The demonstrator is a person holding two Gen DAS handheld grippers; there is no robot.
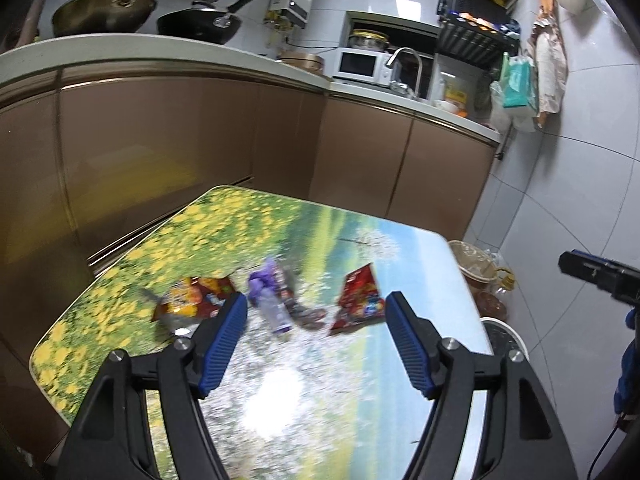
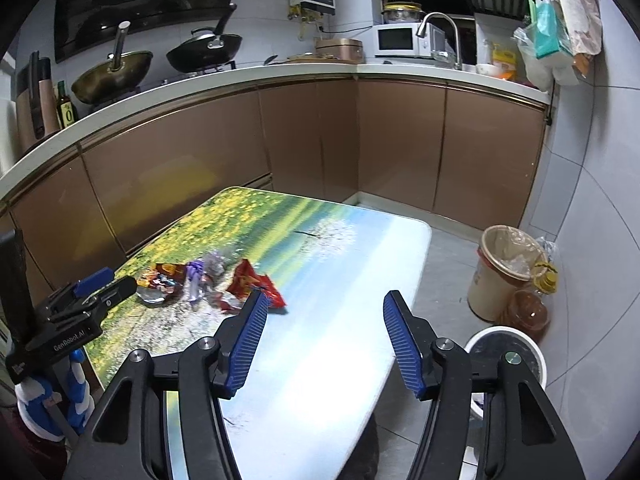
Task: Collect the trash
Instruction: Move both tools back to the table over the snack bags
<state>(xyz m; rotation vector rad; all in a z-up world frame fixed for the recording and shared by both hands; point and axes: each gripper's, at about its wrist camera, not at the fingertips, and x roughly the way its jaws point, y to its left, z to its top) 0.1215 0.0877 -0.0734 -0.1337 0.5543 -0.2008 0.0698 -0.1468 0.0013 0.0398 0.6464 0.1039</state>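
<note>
wrappers [image 1: 276, 300] lay on the worktop [image 1: 360, 360] just ahead of the left hand-held gripper [image 1: 314, 308], the nearer one; both it and the right hand-held gripper [image 2: 325, 307] were seen open and empty.

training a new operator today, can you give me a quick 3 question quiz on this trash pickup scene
1. True or false: the left gripper already holds a wrapper.
2. Multiple choice: where does the lined trash bin stand? A) on the table B) on the floor beyond the table's right edge C) on the counter
3. Fill in: between the orange snack wrapper and the red snack wrapper lies a crumpled ____ wrapper.

Key: 1. False; both it and the right gripper are open and empty above the table. 2. B. 3. Purple.
</note>
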